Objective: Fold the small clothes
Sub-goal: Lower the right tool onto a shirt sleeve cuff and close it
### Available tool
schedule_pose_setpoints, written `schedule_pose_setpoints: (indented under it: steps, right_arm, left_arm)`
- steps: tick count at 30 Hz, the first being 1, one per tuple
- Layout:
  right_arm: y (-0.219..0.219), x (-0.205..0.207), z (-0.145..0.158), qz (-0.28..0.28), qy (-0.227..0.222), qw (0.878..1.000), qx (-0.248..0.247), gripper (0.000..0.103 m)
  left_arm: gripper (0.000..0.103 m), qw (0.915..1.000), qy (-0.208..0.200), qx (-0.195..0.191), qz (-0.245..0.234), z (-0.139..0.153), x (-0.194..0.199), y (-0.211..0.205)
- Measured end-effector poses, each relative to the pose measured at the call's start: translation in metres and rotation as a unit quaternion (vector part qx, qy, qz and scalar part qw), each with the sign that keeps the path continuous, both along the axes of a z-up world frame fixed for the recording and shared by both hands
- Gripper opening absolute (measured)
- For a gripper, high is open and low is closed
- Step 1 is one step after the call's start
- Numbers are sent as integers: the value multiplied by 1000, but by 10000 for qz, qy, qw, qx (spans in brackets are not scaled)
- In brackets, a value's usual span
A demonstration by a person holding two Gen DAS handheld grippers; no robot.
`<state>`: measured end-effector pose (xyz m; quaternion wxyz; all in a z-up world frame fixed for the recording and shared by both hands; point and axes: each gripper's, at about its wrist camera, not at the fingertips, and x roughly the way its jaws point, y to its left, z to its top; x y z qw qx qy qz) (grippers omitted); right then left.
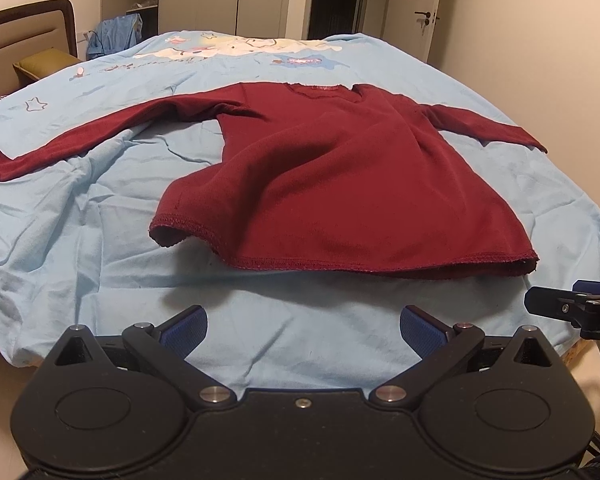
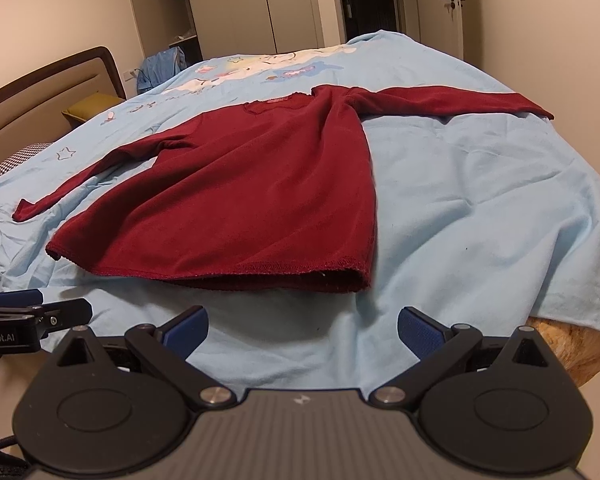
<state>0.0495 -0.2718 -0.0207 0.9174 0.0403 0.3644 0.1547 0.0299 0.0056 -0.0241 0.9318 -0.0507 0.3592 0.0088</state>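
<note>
Dark-red long-sleeved knit top (image 1: 340, 184) flat on blue sheet (image 1: 100, 248): soft, light, limp, likely bunches. Pinch hem corners, 10 and 2 o'clock. Left gripper (image 1: 303, 326) and right gripper (image 2: 302, 327) spread wide, empty.

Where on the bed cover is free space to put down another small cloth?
Free: the blue cover right of the red shirt, below its right sleeve; also the strip between the hem and the open tongs. The middle is taken by the shirt.

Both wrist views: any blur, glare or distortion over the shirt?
Left wrist: the shirt is sharp, no glare; fisheye bows the sheet, corners vignetted. Right wrist: warm, even light, soft shadow under the hem, same bowing.
</note>
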Motion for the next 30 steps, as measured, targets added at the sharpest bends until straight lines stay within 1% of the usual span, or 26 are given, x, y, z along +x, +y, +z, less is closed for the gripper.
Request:
schedule_pose_setpoints:
  steps: [2, 6, 8, 11, 13, 15, 19, 22, 26, 30]
  right_arm:
    - [0, 3, -2, -7, 60, 10000, -14, 103]
    - [2, 12, -6, 8, 228, 9997, -61, 103]
    - [3, 19, -4, 10, 308, 9995, -70, 103]
    - [-3, 37, 7, -84, 356, 9993, 70, 103]
    - [-7, 51, 16, -248, 346, 9990, 97, 103]
    - [-12, 67, 23, -454, 402, 9982, 5, 103]
    - [-26, 97, 31, -659, 341, 9972, -50, 103]
    - [-34, 119, 37, -814, 294, 9959, -257, 103]
    - [-43, 144, 47, -1019, 185, 9934, -501, 103]
    - [-54, 165, 56, -1124, 30, 9922, -541, 103]
  left_arm:
    - [102, 9999, 111, 46, 18, -2, 4, 0]
    - [102, 9990, 372, 259, 18, -1, 21, -1]
    - [102, 9991, 308, 291, -20, 6, 30, 0]
    - [102, 9996, 96, 266, -80, 21, 47, 0]
    - [102, 9995, 10, 306, -105, 30, 61, -2]
    - [102, 9992, -55, 384, -115, 39, 79, -6]
    - [102, 9985, -81, 538, 70, 52, 117, -16]
    - [102, 9989, -49, 422, 205, 57, 147, -20]
    - [102, 9994, -5, 205, 261, 60, 182, -27]
    - [102, 9995, -25, 194, 242, 59, 211, -39]
